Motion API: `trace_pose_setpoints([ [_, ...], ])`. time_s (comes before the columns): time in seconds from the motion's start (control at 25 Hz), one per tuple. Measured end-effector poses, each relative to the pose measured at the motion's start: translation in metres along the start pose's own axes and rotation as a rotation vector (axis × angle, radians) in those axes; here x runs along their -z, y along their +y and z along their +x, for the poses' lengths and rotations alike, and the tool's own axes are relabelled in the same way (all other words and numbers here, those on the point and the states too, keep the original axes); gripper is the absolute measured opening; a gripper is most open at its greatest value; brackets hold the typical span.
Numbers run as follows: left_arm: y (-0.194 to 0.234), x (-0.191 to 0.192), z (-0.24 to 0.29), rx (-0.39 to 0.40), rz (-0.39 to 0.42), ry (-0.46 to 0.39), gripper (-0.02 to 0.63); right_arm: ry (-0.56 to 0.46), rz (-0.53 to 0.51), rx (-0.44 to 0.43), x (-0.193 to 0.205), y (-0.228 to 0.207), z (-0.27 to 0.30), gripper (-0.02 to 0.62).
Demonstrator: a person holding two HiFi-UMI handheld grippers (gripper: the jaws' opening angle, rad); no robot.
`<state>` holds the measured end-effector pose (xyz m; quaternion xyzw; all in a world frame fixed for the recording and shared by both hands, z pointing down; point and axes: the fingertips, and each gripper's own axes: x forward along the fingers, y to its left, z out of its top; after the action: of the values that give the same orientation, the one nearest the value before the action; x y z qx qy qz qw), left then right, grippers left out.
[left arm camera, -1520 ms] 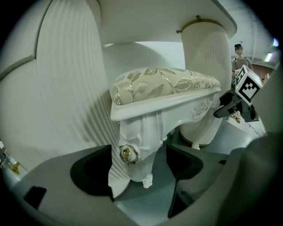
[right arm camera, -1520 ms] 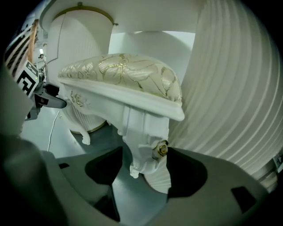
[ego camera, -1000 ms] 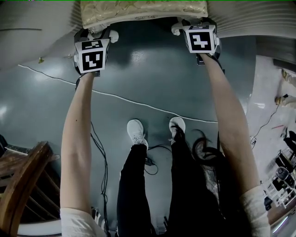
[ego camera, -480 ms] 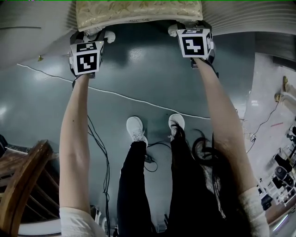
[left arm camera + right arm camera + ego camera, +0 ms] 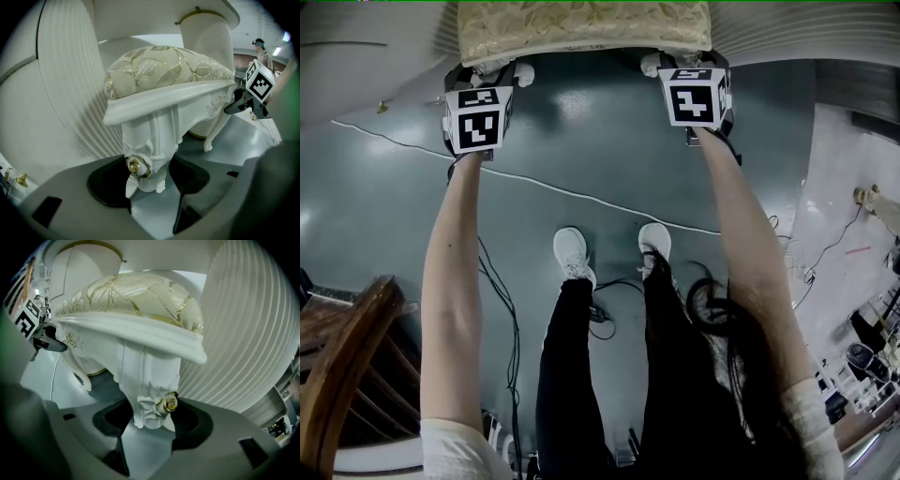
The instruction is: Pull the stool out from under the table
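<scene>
Jaws of left gripper (image 5: 151, 191) and right gripper (image 5: 147, 432) stand wide; each pair clamps one leg of the stool (image 5: 581, 30).

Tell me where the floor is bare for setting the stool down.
Bare floor lies between the stool and the white cable, and from that cable to the shoes. Crowded: black cables near the shoes, chair lower left, gear at right.

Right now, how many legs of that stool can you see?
2. The left leg is gripped in the left claw, and the right leg in the right claw. Both are at the stool's near side. Any others may be hidden.
</scene>
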<state>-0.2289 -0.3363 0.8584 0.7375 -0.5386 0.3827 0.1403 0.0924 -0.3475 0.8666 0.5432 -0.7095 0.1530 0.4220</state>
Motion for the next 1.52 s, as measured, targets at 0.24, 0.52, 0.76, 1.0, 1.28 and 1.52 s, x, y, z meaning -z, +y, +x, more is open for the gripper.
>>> trace_pose_setpoints([
  [0.24, -0.004, 0.005, -0.005, -0.008, -0.043, 0.015, 0.281, 0.008, -0.024, -0.015, -0.001, -0.002, 0.003, 0.272],
  [0.52, -0.028, 0.015, -0.018, -0.043, -0.102, 0.002, 0.281, 0.022, -0.069, -0.030, 0.006, -0.013, 0.003, 0.272],
  [0.76, -0.042, 0.017, -0.023, -0.058, -0.112, 0.022, 0.279, 0.037, -0.079, -0.044, 0.013, -0.023, 0.001, 0.272],
  [1.0, -0.048, 0.022, -0.024, -0.074, -0.150, 0.061, 0.279, -0.002, -0.109, -0.070, 0.016, -0.022, 0.003, 0.272],
  [1.28, -0.027, 0.045, -0.039, -0.031, -0.105, -0.005, 0.276, 0.018, -0.066, -0.019, 0.014, 0.010, -0.011, 0.272],
  [1.52, -0.013, 0.038, -0.037, 0.022, -0.010, 0.000, 0.276, -0.017, 0.018, 0.010, 0.029, 0.025, -0.033, 0.270],
])
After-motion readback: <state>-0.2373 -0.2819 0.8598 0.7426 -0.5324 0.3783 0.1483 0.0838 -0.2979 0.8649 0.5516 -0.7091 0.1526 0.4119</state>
